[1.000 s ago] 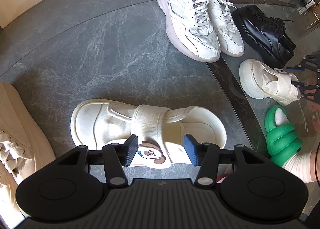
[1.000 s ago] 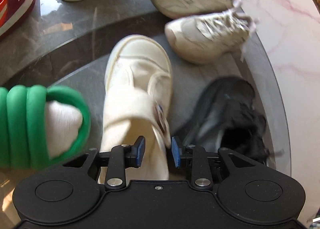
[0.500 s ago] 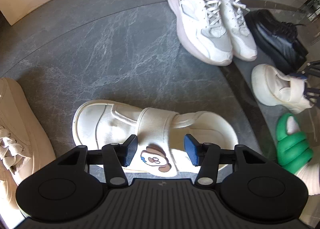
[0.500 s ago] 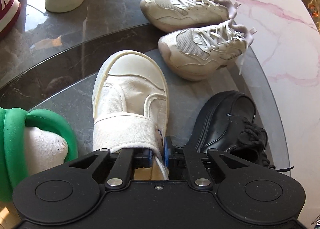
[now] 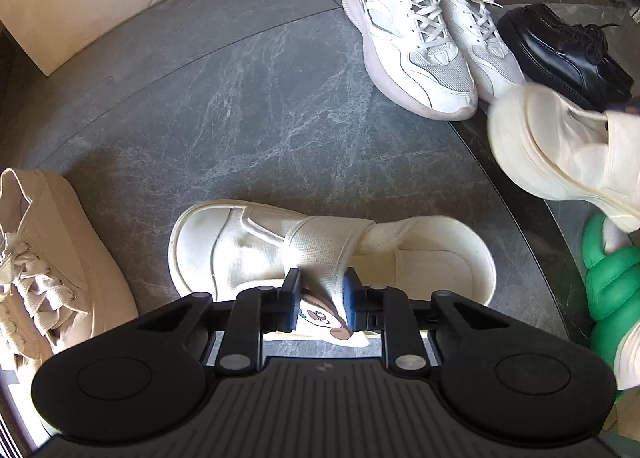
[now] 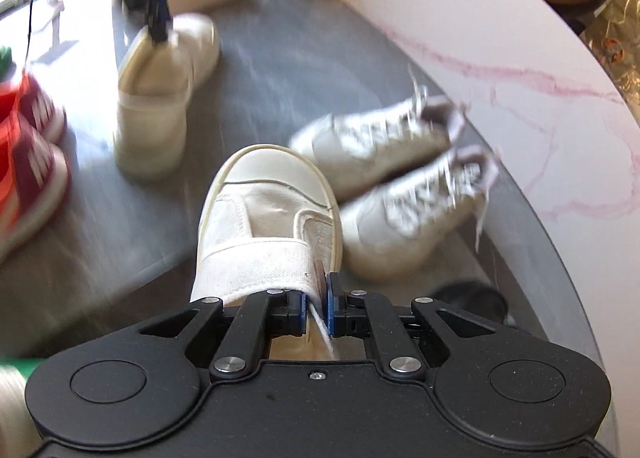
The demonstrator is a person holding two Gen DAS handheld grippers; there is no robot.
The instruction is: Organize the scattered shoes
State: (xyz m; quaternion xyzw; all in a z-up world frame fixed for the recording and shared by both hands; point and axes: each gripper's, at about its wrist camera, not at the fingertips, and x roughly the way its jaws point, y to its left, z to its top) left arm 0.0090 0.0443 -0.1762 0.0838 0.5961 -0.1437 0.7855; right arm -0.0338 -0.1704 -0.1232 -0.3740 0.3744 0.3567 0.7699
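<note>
Straps are what I am using as handles on this matching cream pair. My left hand-held gripper [image 5: 321, 300] is closing its jaws on the wide strap of the cream shoe [image 5: 332, 254] that lies on its side on the grey floor [image 5: 224, 98], the cloth already bunched between the pads beside the cartoon patch. I chose the strap because the body is too wide for the jaws. My right hand-held gripper [image 6: 316, 308] is clamped tight on the strap edge of the second cream shoe [image 6: 272, 214], toe pointing away from me; in the left wrist view that shoe hangs blurred, off the floor, to the right of the first one. Beyond the first shoe stand the white sneakers [image 5: 424, 42], already side by side, with a black shoe [image 5: 560, 50] just to their right. I judge the pair should go down together, toes matched, near them. A thin strap grip may let the shoe swing.
</note>
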